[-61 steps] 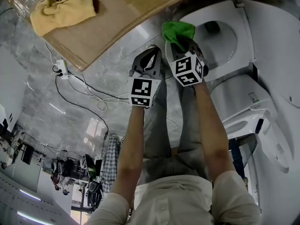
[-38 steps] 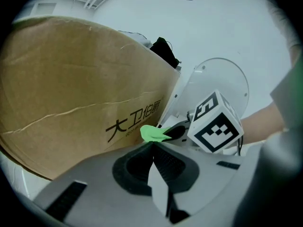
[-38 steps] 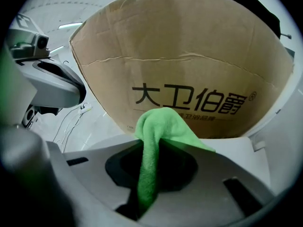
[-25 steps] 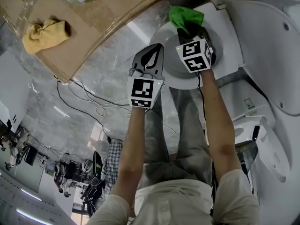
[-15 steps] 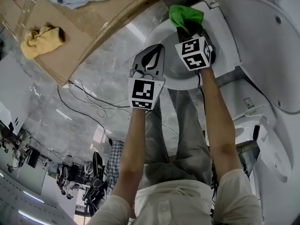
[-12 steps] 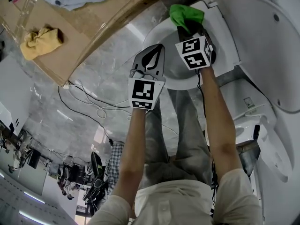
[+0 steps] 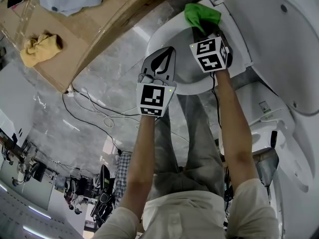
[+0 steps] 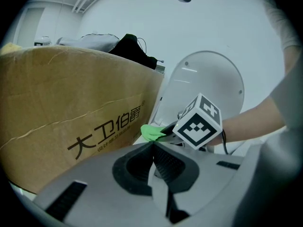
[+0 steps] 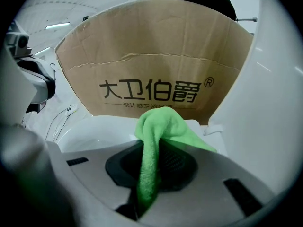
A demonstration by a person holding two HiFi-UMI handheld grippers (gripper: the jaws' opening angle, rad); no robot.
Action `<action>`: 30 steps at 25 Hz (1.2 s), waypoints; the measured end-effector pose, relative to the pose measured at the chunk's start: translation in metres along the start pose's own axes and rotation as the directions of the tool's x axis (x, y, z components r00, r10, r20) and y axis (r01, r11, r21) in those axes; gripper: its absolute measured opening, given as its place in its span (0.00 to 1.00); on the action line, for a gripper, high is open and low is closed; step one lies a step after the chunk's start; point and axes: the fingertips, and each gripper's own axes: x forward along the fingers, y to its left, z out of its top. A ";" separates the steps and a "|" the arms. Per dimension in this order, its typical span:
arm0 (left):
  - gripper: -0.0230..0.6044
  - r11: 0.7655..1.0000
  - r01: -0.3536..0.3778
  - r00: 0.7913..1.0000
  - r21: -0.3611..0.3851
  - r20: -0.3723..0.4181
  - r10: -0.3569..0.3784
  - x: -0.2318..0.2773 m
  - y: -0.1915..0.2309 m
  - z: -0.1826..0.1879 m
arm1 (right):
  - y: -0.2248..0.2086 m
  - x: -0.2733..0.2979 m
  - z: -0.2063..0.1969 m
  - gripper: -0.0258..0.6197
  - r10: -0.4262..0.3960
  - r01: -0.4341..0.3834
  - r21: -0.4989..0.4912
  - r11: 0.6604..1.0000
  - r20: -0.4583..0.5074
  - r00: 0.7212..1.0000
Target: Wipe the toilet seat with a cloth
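Green terry cloth clamped between the jaws of the right gripper, draped on the white oval toilet seat at its 12 o'clock edge near the brown cardboard box, with the left gripper at 8 o'clock, jaws pressed together, empty.

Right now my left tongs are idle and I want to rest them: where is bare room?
The grey floor between the cardboard box and the toilet seat is bare beside the left tongs; cables clutter it nearer your legs. The seat's rear is crowded: the right tongs hold the green cloth there.
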 end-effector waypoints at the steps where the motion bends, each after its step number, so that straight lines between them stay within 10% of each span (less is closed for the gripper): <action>1: 0.06 1.000 0.003 1.000 0.002 0.000 -0.003 0.001 -0.002 0.000 | -0.002 -0.001 -0.002 0.11 -0.003 0.003 0.002 1.000 -0.001 1.000; 30: 0.06 0.990 0.114 0.993 0.083 -0.029 -0.112 0.026 -0.078 0.000 | -0.051 -0.054 -0.081 0.11 -0.073 0.076 0.140 0.987 -0.028 0.997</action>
